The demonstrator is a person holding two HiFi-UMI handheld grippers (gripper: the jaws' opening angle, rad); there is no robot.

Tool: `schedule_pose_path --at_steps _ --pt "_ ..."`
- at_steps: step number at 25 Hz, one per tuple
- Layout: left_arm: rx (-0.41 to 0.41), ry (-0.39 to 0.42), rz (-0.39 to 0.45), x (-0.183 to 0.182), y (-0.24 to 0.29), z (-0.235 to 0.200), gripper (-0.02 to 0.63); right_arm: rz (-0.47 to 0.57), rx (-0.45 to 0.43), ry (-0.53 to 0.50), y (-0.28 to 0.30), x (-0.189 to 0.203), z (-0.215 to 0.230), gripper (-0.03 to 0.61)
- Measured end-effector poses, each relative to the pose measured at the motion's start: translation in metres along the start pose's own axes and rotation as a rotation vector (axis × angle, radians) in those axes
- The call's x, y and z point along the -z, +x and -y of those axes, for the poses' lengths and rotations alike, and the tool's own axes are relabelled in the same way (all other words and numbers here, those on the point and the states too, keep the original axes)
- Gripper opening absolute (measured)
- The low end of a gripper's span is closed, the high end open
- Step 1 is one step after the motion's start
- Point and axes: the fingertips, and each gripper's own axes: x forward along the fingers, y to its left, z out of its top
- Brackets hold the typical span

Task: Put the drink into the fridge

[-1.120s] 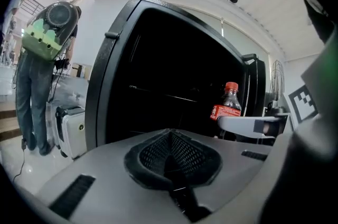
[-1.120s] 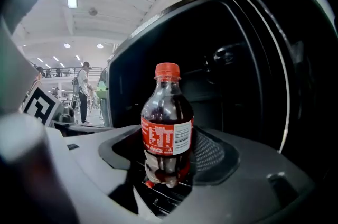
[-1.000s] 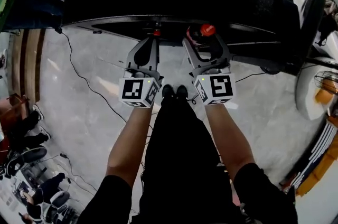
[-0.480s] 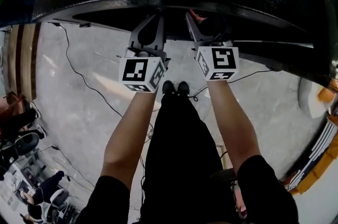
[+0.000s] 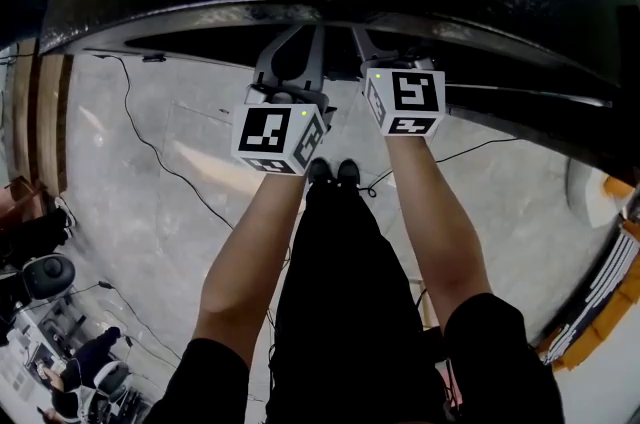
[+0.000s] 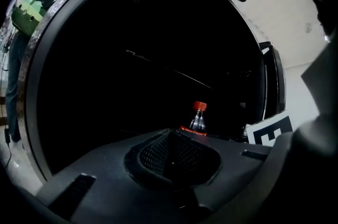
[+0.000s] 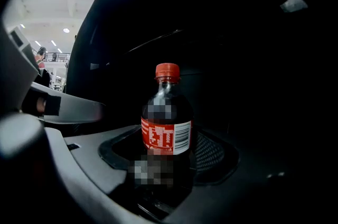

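**Bottle carried into the fridge mouth, not yet let go**

Head view: both claws reach forward under the dark rim of the fridge. The left gripper and right gripper sit side by side, tips lost in shadow. The drink cannot be seen here.

Left gripper view: its jaws are pressed together with nothing between them. The bottle stands ahead and to the right of this claw, against the black interior.

Right gripper view: this claw pinches the bottle by its lower body, upright, red cap above the jaws, fridge darkness behind.

Progress, as I judge it: the drink has been brought to the fridge and is about inside. Setting it down and letting go remain, and whether it rests on a shelf I cannot tell.

One second ago the red cap showed in the head view, outside the rim. Since then both claws have pushed deeper and the cap has gone from sight.
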Motion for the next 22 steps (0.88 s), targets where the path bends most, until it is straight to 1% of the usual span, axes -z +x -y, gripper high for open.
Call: schedule_pose_path --at_steps 3,8,13,15,19,22 --pt "-0.002 -0.005 -0.002 0.004 0.006 -0.011 0.015 -0.002 0.001 -0.008 0.016 0.005 0.001 0.302" --pt "-0.010 -0.001 -0.005 0.021 0.014 -0.029 0.015 -0.007 0.002 0.007 0.037 0.025 0.000 0.302" --pt "-0.003 0.002 -0.007 0.025 0.014 -0.039 0.015 0.012 0.000 0.001 0.045 0.028 -0.006 0.302" --pt "0.000 0.002 -0.013 0.023 0.013 -0.037 0.015 0.000 -0.008 0.010 0.046 0.027 -0.008 0.302" --pt "0.011 0.009 -0.012 0.012 0.008 -0.013 0.015 -0.017 0.010 0.034 0.013 0.014 0.005 0.302" --pt "0.010 0.007 -0.015 0.013 0.003 -0.005 0.015 -0.016 0.017 0.052 -0.019 0.013 0.001 0.300"
